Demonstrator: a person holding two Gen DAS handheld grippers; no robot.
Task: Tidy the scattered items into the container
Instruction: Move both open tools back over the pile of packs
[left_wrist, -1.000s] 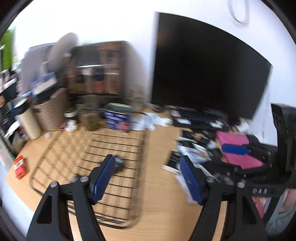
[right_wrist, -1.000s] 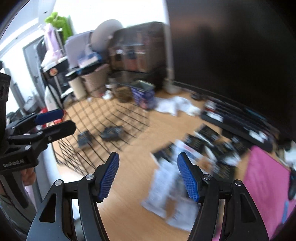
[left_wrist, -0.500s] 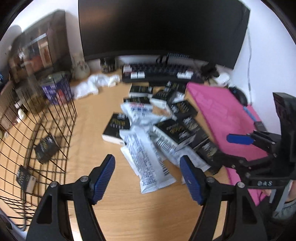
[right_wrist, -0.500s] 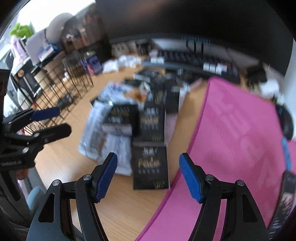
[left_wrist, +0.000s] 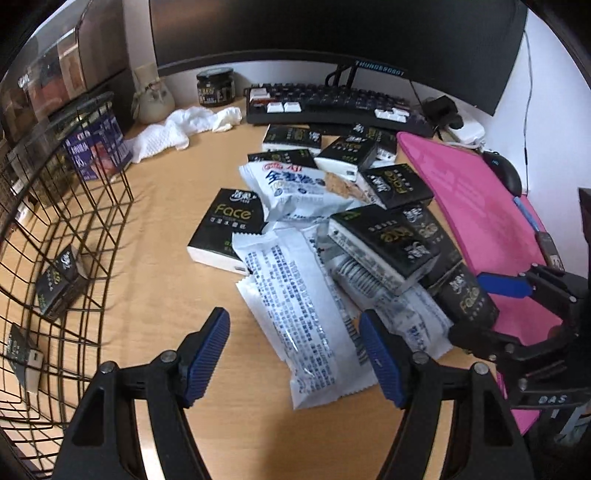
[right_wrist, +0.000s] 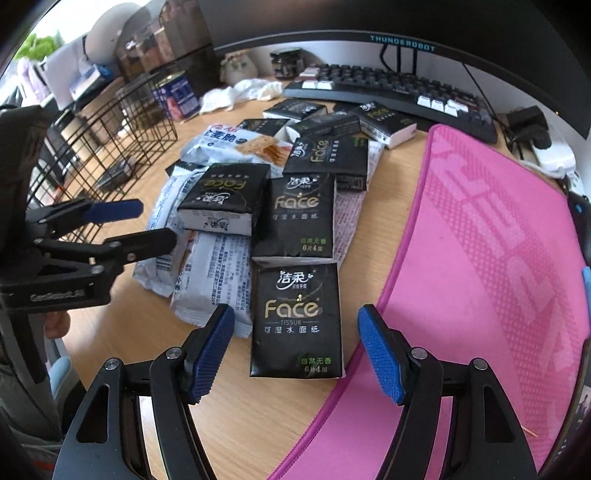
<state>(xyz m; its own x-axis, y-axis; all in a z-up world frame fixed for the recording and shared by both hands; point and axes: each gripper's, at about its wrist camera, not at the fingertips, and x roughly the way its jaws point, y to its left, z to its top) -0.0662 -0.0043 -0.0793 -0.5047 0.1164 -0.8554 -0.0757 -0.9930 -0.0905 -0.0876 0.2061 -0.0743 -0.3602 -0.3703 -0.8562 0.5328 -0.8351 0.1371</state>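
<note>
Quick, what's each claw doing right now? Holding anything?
Left gripper: open, empty, over a white snack packet.
Right gripper: open, empty, over a black tissue pack.

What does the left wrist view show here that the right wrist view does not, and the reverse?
Only the left wrist view shows the two tissue packs already lying inside the wire basket, and the black mouse.

Only the right wrist view shows the nearest Face tissue pack head-on between the open right gripper, and a green plant.

Both show the keyboard, pink mat, white cloth, cracker wrappers and the open left gripper.
</note>
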